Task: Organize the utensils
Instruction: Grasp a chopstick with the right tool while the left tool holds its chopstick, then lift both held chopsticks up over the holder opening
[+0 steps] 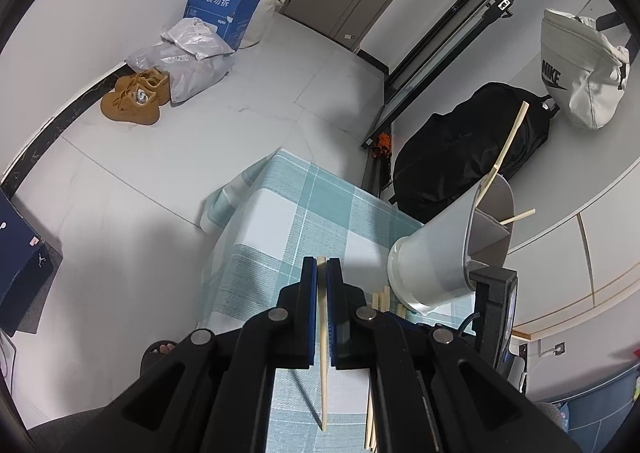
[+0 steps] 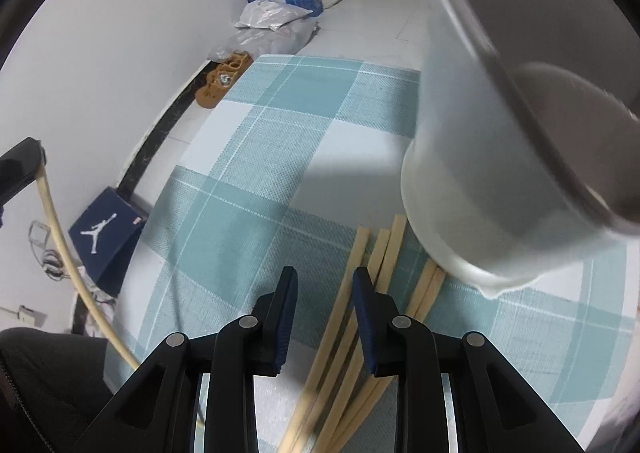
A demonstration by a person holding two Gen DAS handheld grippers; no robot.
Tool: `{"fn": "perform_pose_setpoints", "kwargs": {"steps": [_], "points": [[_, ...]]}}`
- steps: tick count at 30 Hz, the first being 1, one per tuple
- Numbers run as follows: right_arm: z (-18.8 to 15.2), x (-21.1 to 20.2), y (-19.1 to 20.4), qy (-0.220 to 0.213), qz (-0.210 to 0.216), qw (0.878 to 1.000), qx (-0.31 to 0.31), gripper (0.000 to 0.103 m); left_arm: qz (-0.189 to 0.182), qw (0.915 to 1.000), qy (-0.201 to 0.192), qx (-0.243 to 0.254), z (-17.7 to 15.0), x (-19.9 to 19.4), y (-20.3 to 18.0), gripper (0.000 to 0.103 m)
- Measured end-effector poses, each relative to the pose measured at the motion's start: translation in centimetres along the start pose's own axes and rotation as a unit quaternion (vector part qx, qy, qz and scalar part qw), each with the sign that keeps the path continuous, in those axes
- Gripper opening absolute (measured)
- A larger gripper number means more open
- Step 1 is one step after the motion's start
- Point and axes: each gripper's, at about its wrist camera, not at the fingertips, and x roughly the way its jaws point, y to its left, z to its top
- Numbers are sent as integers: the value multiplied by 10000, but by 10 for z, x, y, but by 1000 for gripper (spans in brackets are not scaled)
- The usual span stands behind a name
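at the lower middle of the left view, the left tool is clamped on one chopstick. the right tool stands apart over loose chopsticks on the checked bench, beside a tilted white cup.

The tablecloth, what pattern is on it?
The tablecloth is a teal-and-white check, clearest in the right wrist view.
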Motion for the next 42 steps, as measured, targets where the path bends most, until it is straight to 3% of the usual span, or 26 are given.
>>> {"fn": "perform_pose_setpoints", "kwargs": {"steps": [14,16,17,18,22,30,36,42], "points": [[19,8,25,-43,-669,9963,-537,30,67,10000,-27,-37,0,1,0,1],[22,11,26,-98,-691,9959,-570,28,60,10000,-25,-2,0,2,-2,1],[22,11,26,-122,-669,9962,-551,22,61,10000,-33,24,-1,2,-3,1],[20,12,27,-139,-670,9962,-544,10,53,10000,-36,58,-1,1,-5,1],[18,6,20,-226,-482,9978,-404,7,40,9998,-64,200,-1,0,-11,1],[-4,-62,-5,-1156,408,9923,191,6,-135,9960,-57,879,-8,-5,-42,1],[-33,-121,-22,-1928,590,9791,271,6,-281,9891,-106,1443,-20,-18,-72,0],[-63,-166,-27,-2564,558,9649,111,5,-265,9761,-54,2154,-41,-26,-110,0]]}}
